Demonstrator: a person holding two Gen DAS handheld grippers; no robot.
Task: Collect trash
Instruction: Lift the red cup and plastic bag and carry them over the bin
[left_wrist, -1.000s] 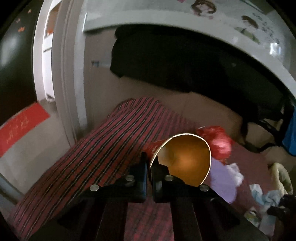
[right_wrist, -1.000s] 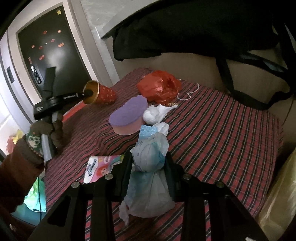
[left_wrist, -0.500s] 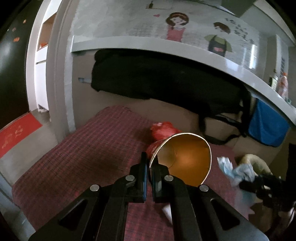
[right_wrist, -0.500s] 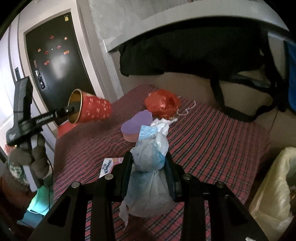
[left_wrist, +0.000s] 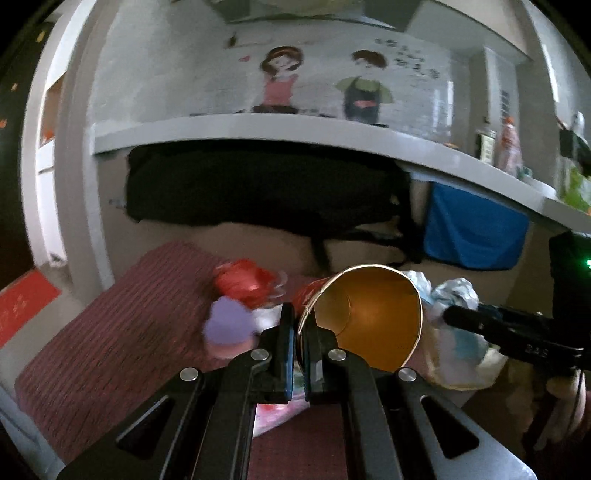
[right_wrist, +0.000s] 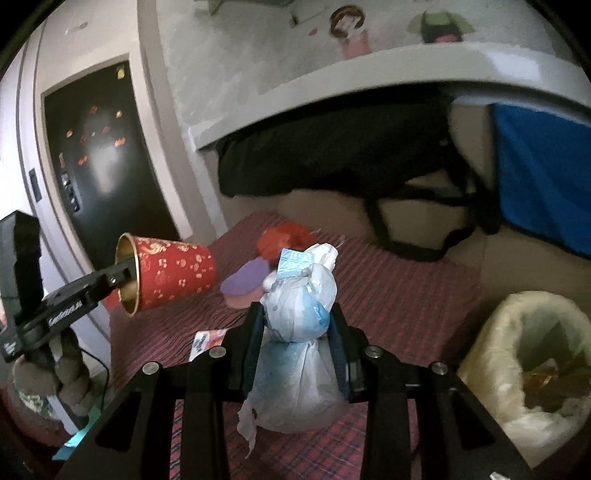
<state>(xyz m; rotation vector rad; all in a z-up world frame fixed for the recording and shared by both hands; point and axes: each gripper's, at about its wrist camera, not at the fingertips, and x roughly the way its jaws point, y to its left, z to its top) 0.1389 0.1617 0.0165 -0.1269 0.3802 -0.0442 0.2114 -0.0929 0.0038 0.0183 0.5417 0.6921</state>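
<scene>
My left gripper (left_wrist: 299, 325) is shut on the rim of a red paper cup (left_wrist: 369, 317) with a gold inside, held tilted in the air above the bed. In the right wrist view that same cup (right_wrist: 173, 273) hangs at the left, its mouth facing left. My right gripper (right_wrist: 297, 317) is shut on a knotted white and blue plastic bag (right_wrist: 299, 310), whose lower part hangs below the fingers. A trash bin lined with a pale yellow bag (right_wrist: 491, 347) stands at the lower right, beside the bed.
On the red plaid bedcover (right_wrist: 388, 295) lie a red plastic bag (right_wrist: 280, 236), a purple heart-shaped box (right_wrist: 247, 280) and a printed wrapper (right_wrist: 207, 339). A black bag (right_wrist: 332, 155) and blue cloth (right_wrist: 535, 173) hang under a grey shelf. A dark door (right_wrist: 99, 162) is at left.
Both grippers have risen and swung right with their loads. The shelf and wall drawings came into view, and the lined trash bin has appeared at the right of the right wrist view.
</scene>
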